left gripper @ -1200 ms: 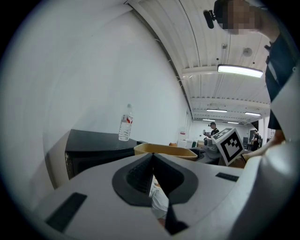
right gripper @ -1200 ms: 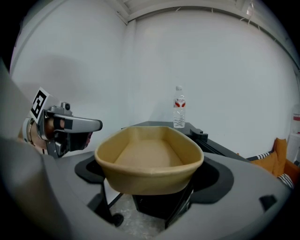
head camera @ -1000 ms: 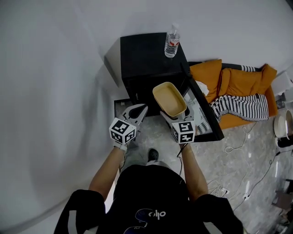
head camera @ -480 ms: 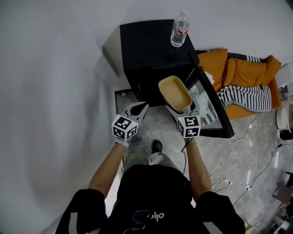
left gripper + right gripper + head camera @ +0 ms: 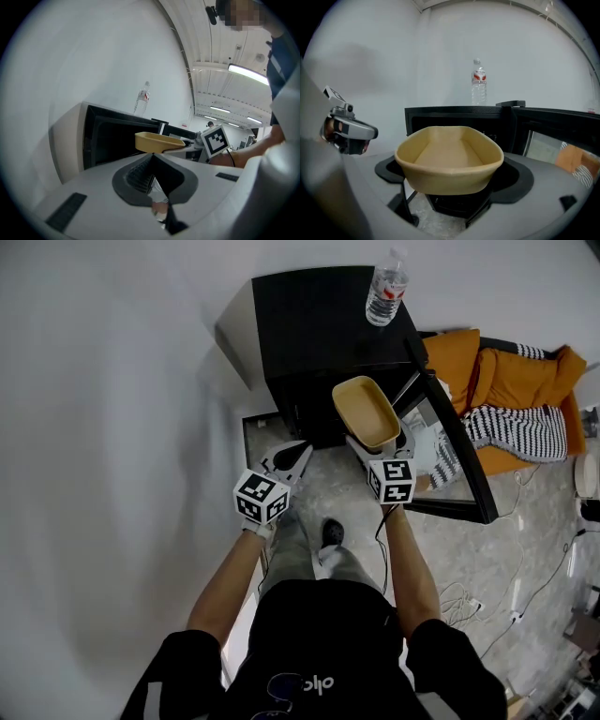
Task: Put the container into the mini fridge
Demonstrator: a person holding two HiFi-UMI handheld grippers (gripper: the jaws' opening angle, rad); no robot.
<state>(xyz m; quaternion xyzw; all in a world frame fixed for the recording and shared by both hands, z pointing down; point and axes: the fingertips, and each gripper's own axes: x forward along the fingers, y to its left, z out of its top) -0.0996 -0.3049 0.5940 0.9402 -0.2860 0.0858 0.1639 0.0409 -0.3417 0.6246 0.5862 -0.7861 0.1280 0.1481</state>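
The tan oval plastic container [image 5: 366,412] rides in our right gripper [image 5: 377,448], whose jaws are closed on its near end, so the tub juts forward, level and open side up. Its long axis points at the black mini fridge [image 5: 319,324]. In the right gripper view the fridge's dark opening sits directly behind the tub's far rim, and the glass-fronted door [image 5: 457,460] stands swung open on the right. We judge the tub to be near the opening but not yet inside it. Our left gripper [image 5: 298,454] hangs to the left with its jaws pressed together on nothing. A clear water bottle [image 5: 386,292] stands on the fridge top.
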